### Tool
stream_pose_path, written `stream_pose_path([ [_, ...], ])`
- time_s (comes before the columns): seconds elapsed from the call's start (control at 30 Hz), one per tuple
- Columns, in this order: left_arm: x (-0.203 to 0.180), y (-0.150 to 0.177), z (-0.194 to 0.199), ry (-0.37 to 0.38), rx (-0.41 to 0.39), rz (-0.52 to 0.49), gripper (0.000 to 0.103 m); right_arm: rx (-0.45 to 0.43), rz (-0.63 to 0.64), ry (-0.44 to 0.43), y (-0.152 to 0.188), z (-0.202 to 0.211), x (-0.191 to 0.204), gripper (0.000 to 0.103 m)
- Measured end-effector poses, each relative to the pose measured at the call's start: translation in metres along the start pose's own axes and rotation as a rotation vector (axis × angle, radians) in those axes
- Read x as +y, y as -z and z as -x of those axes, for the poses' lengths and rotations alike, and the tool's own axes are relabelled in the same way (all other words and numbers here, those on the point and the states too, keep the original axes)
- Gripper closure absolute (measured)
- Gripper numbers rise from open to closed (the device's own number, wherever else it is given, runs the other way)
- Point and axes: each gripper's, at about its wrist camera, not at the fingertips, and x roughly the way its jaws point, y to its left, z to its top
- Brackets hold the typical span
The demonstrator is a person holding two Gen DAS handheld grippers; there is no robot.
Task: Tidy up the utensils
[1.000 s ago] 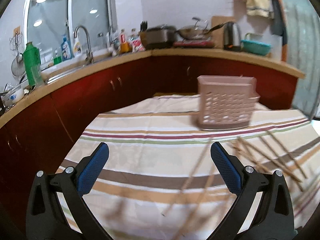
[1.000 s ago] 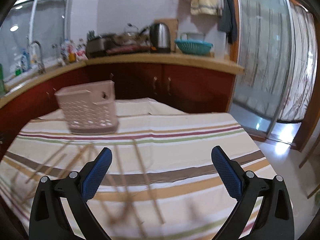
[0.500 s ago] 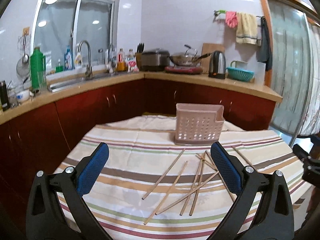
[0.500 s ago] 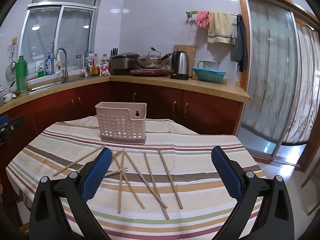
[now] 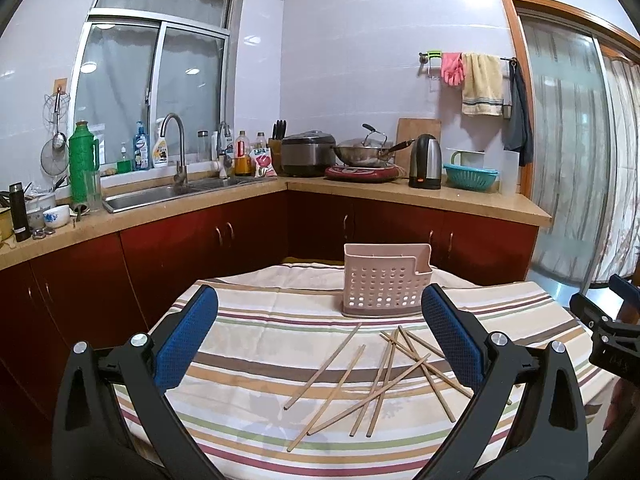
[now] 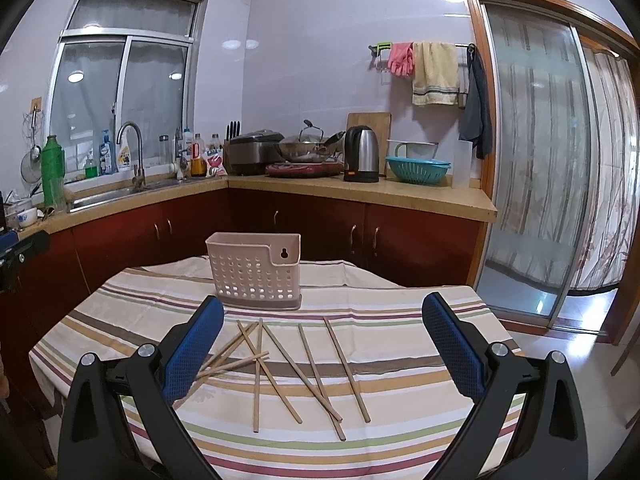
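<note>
Several wooden chopsticks [image 5: 380, 376] [image 6: 288, 364] lie scattered and partly crossed on the striped tablecloth [image 5: 248, 360] [image 6: 400, 344]. Behind them stands a pale pink perforated utensil holder [image 5: 386, 280] [image 6: 256, 270], upright and with nothing showing above its rim. My left gripper [image 5: 320, 344] is open, raised above the near edge of the table with nothing between its blue pads. My right gripper [image 6: 324, 344] is open too, hovering over the near side of the chopsticks. In the left wrist view the right gripper's black body shows at the far right edge.
The table sits in a kitchen corner with red cabinets [image 5: 240, 240] and a counter behind it holding a sink [image 5: 160, 196], wok [image 5: 360, 152] and kettle [image 6: 362, 154]. A glass sliding door [image 6: 540, 160] is to the right of the table.
Both grippers have pulled back and risen from close over the cloth; the views went from blurred to steady, and the whole table with chopsticks and holder is in sight. Both stayed open.
</note>
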Motion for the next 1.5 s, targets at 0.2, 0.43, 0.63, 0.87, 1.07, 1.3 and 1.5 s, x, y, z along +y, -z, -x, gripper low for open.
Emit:
stream_pose_path([
  [0.2, 0.0024, -0.0006, 0.003, 0.001, -0.004, 0.014, 0.004, -0.008, 0.0, -0.004, -0.0017, 0.0016, 0.0021, 0.006],
  [0.43, 0.0046, -0.0003, 0.0026, -0.004, 0.001, 0.016, 0.004, -0.008, 0.0, -0.001, -0.0021, 0.0024, 0.0029, 0.006],
  [0.63, 0.0039, -0.0005, 0.0025, 0.001, -0.002, 0.009, 0.004, -0.011, 0.0, 0.001, -0.0025, 0.0036, 0.0031, 0.006],
  [0.87, 0.0042, -0.0001, 0.0029, 0.0, -0.002, 0.01, 0.004, -0.01, 0.001, 0.0, -0.0032, 0.0036, 0.0033, 0.006],
  [1.07, 0.0037, 0.001, 0.0031, -0.002, 0.001, 0.014, 0.004, -0.004, 0.002, -0.003, -0.0042, 0.0037, 0.0035, 0.006],
  [1.3, 0.0041, 0.0013, 0.0038, -0.002, 0.0, 0.016, 0.004, -0.006, 0.002, -0.001, -0.0041, 0.0037, 0.0031, 0.006],
  [1.5, 0.0041, 0.0013, 0.0036, 0.0, 0.002, 0.015, 0.004, -0.006, 0.003, -0.003, -0.0042, 0.0037, 0.0027, 0.006],
])
